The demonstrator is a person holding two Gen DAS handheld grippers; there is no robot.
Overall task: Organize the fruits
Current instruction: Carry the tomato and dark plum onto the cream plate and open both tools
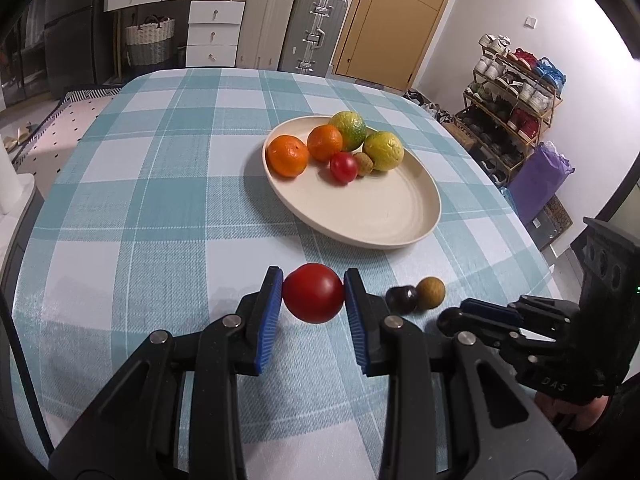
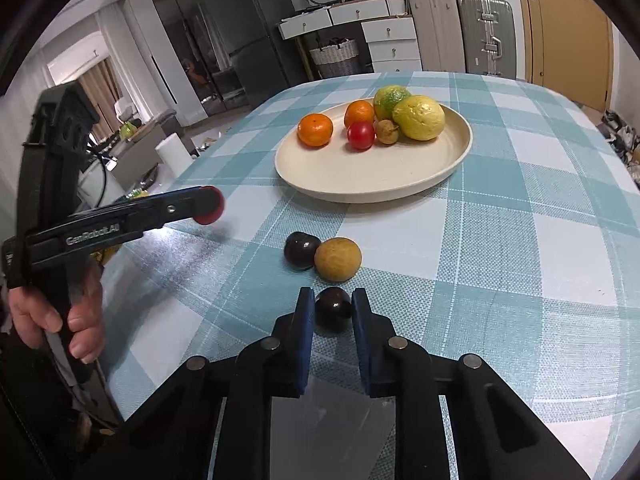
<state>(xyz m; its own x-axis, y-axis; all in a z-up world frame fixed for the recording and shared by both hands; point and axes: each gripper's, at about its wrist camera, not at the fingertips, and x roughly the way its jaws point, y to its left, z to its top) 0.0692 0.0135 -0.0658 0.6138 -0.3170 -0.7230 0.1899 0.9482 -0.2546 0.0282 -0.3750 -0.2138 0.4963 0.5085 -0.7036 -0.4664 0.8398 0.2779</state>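
Left claw [image 1: 313,294] grips a red tomato [image 1: 313,293] above the desk [image 1: 160,200]; right claw [image 2: 333,308] clamps a dark plum [image 2: 333,309]. Just ahead, another plum [image 2: 301,251] touches a tan fruit [image 2: 338,259]. Beyond, a plate [image 2: 360,184] holds six fruits. Left handle reads "GenRobot.AI".

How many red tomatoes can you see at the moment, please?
2: one tomato on the plate beside the oranges, and one tomato held in the left hand-held gripper above the tablecloth. None seems hidden.
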